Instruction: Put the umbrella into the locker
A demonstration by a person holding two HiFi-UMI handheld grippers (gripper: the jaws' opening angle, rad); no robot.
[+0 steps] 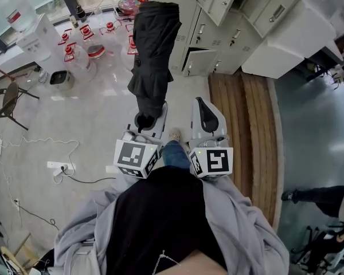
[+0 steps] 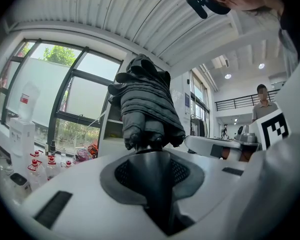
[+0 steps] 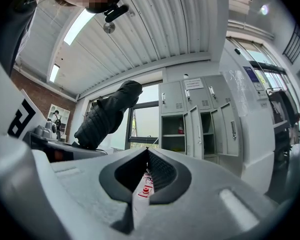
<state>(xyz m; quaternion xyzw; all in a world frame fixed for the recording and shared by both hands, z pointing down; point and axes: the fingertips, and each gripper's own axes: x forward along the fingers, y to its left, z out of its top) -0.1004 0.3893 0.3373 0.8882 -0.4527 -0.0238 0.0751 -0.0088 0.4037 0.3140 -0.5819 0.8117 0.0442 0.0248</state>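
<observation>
A folded black umbrella (image 1: 153, 50) stands out ahead of my left gripper (image 1: 144, 121), which is shut on its handle end. In the left gripper view the umbrella (image 2: 146, 106) rises straight from between the jaws of the left gripper (image 2: 150, 151). My right gripper (image 1: 201, 103) is held beside it on the right, jaws shut with nothing between them. The grey lockers (image 1: 218, 27) are ahead, one low door (image 1: 199, 62) hanging open. In the right gripper view, past the right gripper (image 3: 146, 151), the lockers (image 3: 200, 119) show open compartments (image 3: 173, 132), and the umbrella (image 3: 107, 115) is at the left.
Water jugs with red caps (image 1: 83, 39) and a white dispenser (image 1: 37, 36) stand on the floor at the far left. A chair (image 1: 4, 103) and a power strip (image 1: 58, 166) lie to the left. A wooden strip (image 1: 252, 125) runs along the right. A person's leg (image 1: 315, 196) is at the right edge.
</observation>
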